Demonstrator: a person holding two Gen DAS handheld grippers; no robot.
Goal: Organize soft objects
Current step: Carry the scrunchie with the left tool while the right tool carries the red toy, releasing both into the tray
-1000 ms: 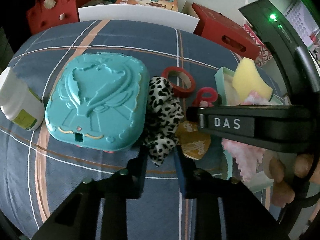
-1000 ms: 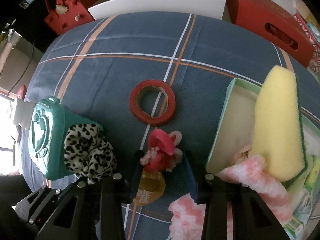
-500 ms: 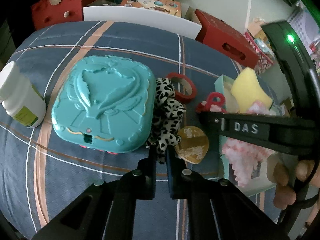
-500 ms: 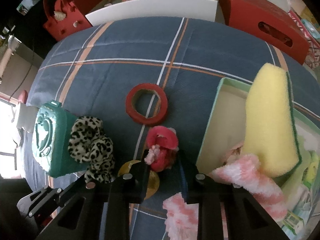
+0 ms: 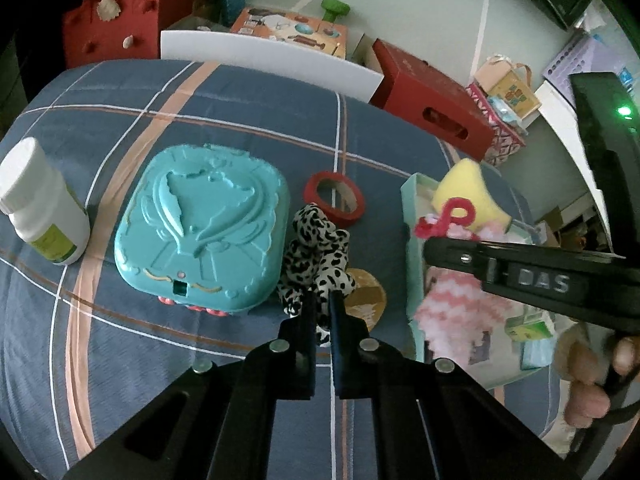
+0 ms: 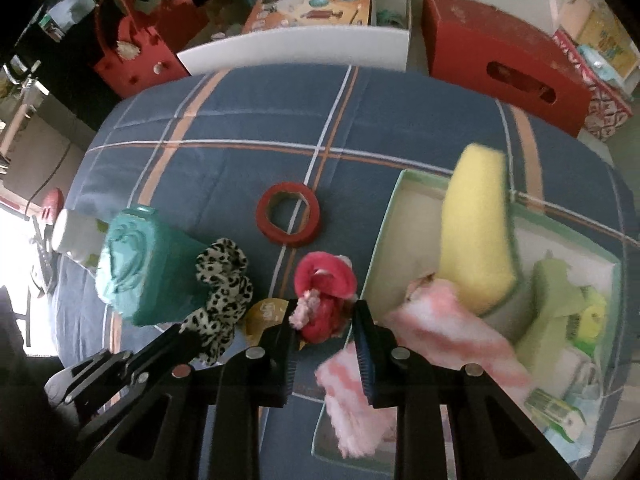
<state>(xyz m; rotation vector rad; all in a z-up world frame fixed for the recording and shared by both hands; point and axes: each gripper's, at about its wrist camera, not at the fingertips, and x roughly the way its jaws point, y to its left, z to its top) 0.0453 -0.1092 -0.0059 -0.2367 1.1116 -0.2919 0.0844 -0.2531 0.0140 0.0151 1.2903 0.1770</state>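
From the left wrist view, the left gripper [image 5: 323, 314] was clenched on the leopard-print scrunchie [image 5: 316, 252], which lay against the teal plastic case [image 5: 202, 228] on the plaid cloth [image 5: 240, 112], not yet in the green box [image 5: 409, 200].

From the right wrist view, the right gripper [image 6: 326, 320] grasped the red-and-pink scrunchie [image 6: 324, 292], just beside the box [image 6: 384, 216]. The yellow sponge [image 6: 476, 224] and pink-striped cloth [image 6: 440, 320] were already stowed; two scrunchies seemingly remained.
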